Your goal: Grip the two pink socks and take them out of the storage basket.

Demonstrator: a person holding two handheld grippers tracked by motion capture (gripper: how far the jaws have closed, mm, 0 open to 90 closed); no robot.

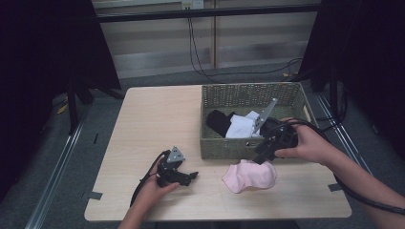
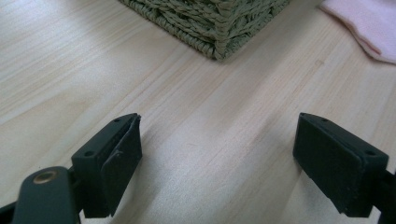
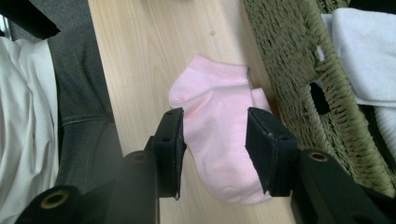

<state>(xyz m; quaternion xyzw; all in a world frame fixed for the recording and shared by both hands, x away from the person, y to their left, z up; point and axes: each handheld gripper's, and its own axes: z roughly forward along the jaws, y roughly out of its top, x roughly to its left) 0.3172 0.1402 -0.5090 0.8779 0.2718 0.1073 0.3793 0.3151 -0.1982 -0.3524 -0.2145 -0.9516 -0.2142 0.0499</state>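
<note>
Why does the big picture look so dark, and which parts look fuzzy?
High view: dim, black at both sides, pink sock soft-edged. Left gripper view: bright table, left tongs blurry up close. Right gripper view: sock sharp, right tongs slightly blurred.

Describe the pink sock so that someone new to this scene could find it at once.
Start at the woven basket on the wooden table. Just outside its near wall lies the pink sock, under the right gripper. It is the only pink thing; the black and white clothes lie inside the basket.
</note>
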